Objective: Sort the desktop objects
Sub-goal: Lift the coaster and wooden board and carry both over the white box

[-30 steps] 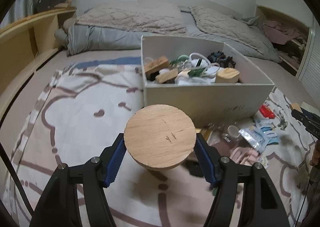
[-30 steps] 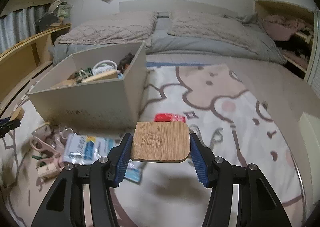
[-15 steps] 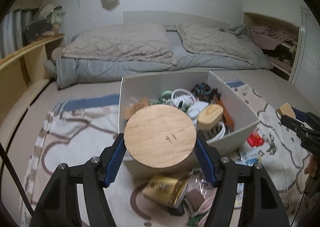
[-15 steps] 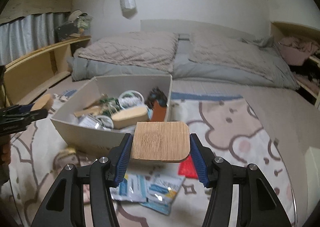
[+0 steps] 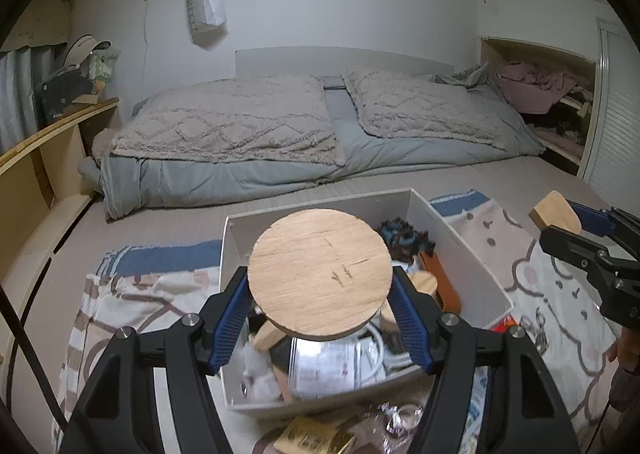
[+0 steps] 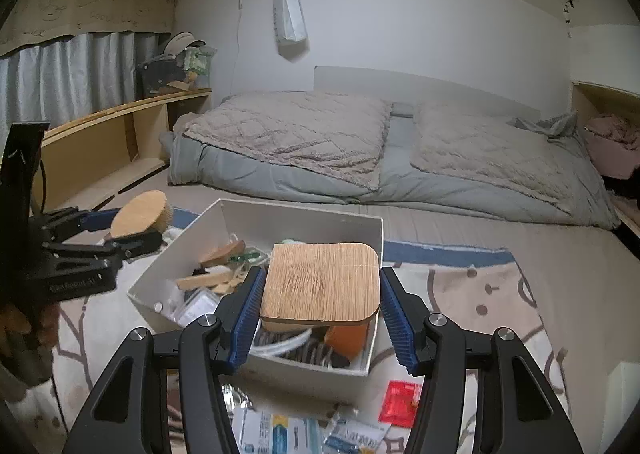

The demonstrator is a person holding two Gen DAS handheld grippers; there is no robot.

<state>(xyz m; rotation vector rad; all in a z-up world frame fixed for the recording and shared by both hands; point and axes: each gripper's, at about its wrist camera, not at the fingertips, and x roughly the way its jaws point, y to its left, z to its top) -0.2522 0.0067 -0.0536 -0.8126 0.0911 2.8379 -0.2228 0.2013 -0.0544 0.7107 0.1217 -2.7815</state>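
My left gripper (image 5: 319,288) is shut on a round wooden lid (image 5: 320,270), held flat above the near end of the white open box (image 5: 460,250). From the right wrist view the same lid (image 6: 140,212) and left gripper (image 6: 120,232) hang by the box's left side. My right gripper (image 6: 320,282) is shut on a square bamboo lid with rounded corners (image 6: 320,282), held flat over the box (image 6: 304,222) at its near right corner. The left wrist view shows that lid (image 5: 554,212) at the far right. Several wooden pieces, cables and a jar lie in the box.
The box stands on a patterned blanket (image 6: 460,294) spread on the floor. Loose packets (image 6: 280,434), a red sachet (image 6: 400,400) and a gold tin (image 5: 316,438) lie in front of it. A bed with grey quilts (image 5: 280,134) is behind, a wooden shelf (image 6: 108,134) to the left.
Both grippers have risen with their lids and come forward from the blanket in front of the box to above its near end. Their grips have not changed.
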